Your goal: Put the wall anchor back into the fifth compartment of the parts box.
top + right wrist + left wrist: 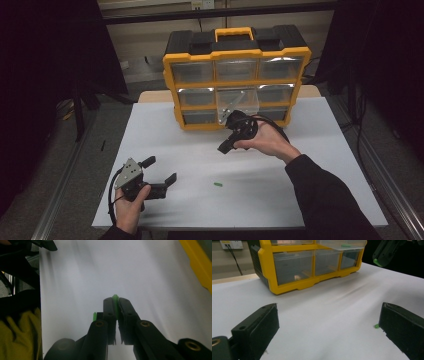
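Green piece (115, 300) clamped in my right gripper (115, 305), long axis along the jaws.
Open drawer (239, 99) lies just beyond; left gripper (160, 171) gapes empty, farther.

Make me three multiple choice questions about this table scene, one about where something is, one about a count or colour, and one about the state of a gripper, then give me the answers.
1. Where does the loose green piece lie?
A. On the white table, between the two hands
B. Inside a bottom drawer
C. On top of the organizer's handle

2. How many rows of clear drawers does the yellow organizer have?
A. Two
B. Three
C. Five

3. How does the right gripper stand?
A. Wide open, nothing in it
B. Lying flat on the table
C. Shut on a small green piece

Answers:
1. A: in the high view it sits on bare table, right of the left gripper.
2. B: the high view shows three rows, three drawers each.
3. C: the right gripper view shows green pinched between its closed jaws.
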Available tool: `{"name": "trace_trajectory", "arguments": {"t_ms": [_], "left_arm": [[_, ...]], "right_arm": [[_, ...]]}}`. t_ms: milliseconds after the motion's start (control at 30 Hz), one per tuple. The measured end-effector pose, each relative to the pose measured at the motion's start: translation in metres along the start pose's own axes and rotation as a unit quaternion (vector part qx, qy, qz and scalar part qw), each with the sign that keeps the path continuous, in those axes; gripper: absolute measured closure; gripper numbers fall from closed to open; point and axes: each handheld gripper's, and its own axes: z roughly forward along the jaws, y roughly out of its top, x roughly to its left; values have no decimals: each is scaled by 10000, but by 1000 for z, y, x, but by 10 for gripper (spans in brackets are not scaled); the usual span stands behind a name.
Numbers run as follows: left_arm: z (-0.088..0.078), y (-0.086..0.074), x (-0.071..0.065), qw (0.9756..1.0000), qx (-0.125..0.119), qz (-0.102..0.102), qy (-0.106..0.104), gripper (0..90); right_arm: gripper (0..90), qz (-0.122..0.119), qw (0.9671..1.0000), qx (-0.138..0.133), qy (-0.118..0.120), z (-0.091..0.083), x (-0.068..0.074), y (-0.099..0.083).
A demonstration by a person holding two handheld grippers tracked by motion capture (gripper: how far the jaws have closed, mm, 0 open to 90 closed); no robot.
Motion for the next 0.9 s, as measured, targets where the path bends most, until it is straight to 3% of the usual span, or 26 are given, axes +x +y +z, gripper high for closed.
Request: {"name": "trace_trajectory", "arguments": {"t_ms": [333,633,900], "left_arm": [[0,0,0,10000,-19,4,10,28],[0,0,1,10000,-22,-2,31,27],[0,0,0,10000,-26,-4,30,28]], "right_arm": [[848,-94,9997,-227,-72,-22,-1,11],[849,-116,9979,-604,-195,-47,-4,20],[849,-61,9969,-690,-362,-65,-9,26]]}}
